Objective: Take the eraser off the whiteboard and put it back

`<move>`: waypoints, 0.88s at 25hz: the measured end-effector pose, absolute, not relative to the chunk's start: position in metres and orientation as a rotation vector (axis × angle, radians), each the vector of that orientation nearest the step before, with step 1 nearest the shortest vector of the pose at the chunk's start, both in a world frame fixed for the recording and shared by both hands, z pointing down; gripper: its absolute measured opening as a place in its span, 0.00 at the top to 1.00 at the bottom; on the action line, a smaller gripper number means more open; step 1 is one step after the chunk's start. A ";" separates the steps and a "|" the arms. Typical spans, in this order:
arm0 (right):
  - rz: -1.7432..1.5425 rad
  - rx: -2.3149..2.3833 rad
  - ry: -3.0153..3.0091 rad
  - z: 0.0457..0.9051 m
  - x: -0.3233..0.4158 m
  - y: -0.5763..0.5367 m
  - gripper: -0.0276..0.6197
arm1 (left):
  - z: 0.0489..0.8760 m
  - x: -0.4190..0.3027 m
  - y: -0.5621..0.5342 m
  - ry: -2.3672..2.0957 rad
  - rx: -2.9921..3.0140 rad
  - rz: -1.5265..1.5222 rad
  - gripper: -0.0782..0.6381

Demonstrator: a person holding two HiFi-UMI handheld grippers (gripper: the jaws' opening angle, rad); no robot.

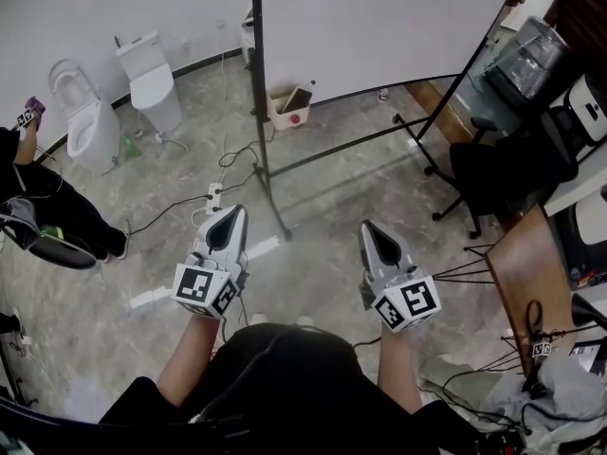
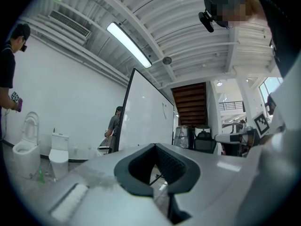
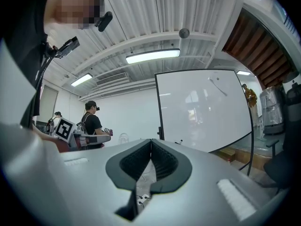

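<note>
A big whiteboard (image 1: pixel 379 27) on a black wheeled stand (image 1: pixel 270 173) stands ahead of me; it also shows in the left gripper view (image 2: pixel 146 117) and the right gripper view (image 3: pixel 204 109). I cannot make out an eraser on it; only a faint mark (image 3: pixel 217 84) shows near its top. My left gripper (image 1: pixel 234 211) is held level at waist height, short of the stand, shut with nothing in it (image 2: pixel 155 145). My right gripper (image 1: pixel 368 226) is beside it, also shut and empty (image 3: pixel 151 140).
Two white toilets (image 1: pixel 85 121) (image 1: pixel 152 79) stand at the back left. A cardboard box (image 1: pixel 289 110) lies under the board, and a power strip with cables (image 1: pixel 213 197) lies on the floor. An office chair (image 1: pixel 493 169) and a wooden table (image 1: pixel 536 273) are at the right. Another person (image 1: pixel 38 207) is at the left.
</note>
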State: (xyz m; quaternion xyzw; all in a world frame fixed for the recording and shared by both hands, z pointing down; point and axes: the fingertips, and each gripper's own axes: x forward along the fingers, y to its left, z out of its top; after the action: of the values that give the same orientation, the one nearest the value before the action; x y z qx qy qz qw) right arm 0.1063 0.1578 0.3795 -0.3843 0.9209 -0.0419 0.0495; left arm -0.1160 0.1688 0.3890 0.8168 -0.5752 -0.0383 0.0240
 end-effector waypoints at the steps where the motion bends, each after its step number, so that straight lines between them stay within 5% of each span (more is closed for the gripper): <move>1: -0.127 -1.168 2.809 0.381 0.109 0.157 0.94 | 0.390 -0.113 0.169 -1.783 2.525 -0.117 0.88; 22: -0.175 -1.102 2.849 0.400 0.159 0.145 0.94 | 0.406 -0.066 0.170 -1.846 2.466 -0.063 0.88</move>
State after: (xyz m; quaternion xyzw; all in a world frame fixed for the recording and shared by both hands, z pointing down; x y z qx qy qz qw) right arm 0.1587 0.1451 0.3999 -0.3600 0.9303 -0.0571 0.0410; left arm -0.0662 0.1701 0.4057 0.8000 -0.5989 -0.0204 0.0305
